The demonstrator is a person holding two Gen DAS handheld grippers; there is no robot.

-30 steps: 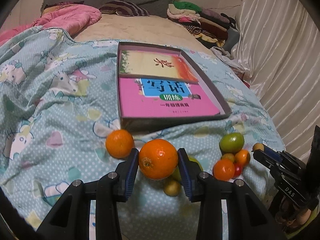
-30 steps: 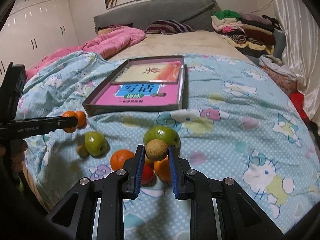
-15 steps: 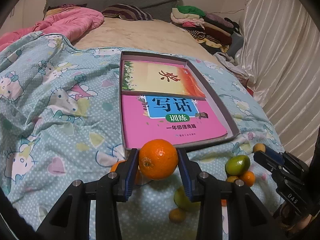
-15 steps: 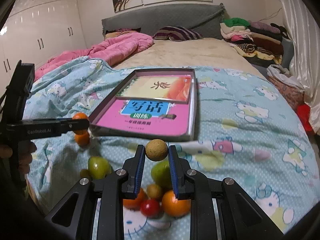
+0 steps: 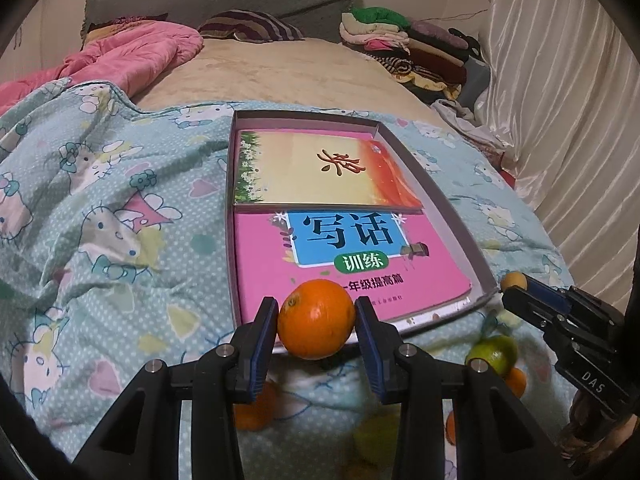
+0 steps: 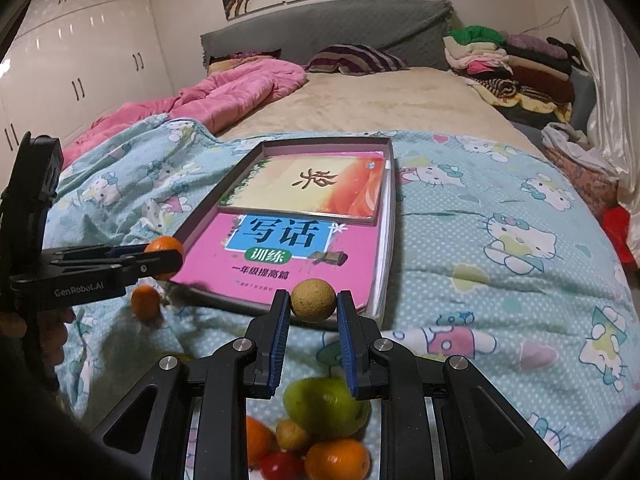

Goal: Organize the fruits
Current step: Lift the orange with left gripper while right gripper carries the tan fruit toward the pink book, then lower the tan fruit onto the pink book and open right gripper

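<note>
Left wrist view: an orange (image 5: 316,319) is pinched between the blue pads of the left gripper (image 5: 316,322), lifted clear of the blanket (image 5: 100,216) and seen in front of the near edge of the box (image 5: 452,232). The orange is round, so no long axis can be called; its stem dimple is turned up and to the left. Inside the box a pink book (image 5: 348,264) is laid flat with its long side running away from the camera, and a smaller yellow book (image 5: 320,168) is stacked on its far half. At the right edge the right gripper (image 5: 516,286) is seen from the side, a small brown fruit (image 5: 513,280) caught at its tip. Lower down a green fruit (image 5: 494,354) and more oranges are left on the blanket, partly hidden behind the fingers.

Right wrist view: the brown fruit (image 6: 313,300) is clamped between the right gripper's (image 6: 313,312) pads, held above the blanket (image 6: 500,260) just short of the box's (image 6: 390,184) near right corner. It too is round, with no clear pointing end. To the left, the left gripper (image 6: 168,258) is shown side-on with its orange (image 6: 164,246) at the box's near left corner. One orange (image 6: 146,302) lies alone below it, and a cluster is gathered beneath the fingers: a green fruit (image 6: 325,402), an orange one (image 6: 338,458), a red one (image 6: 280,465)
</note>
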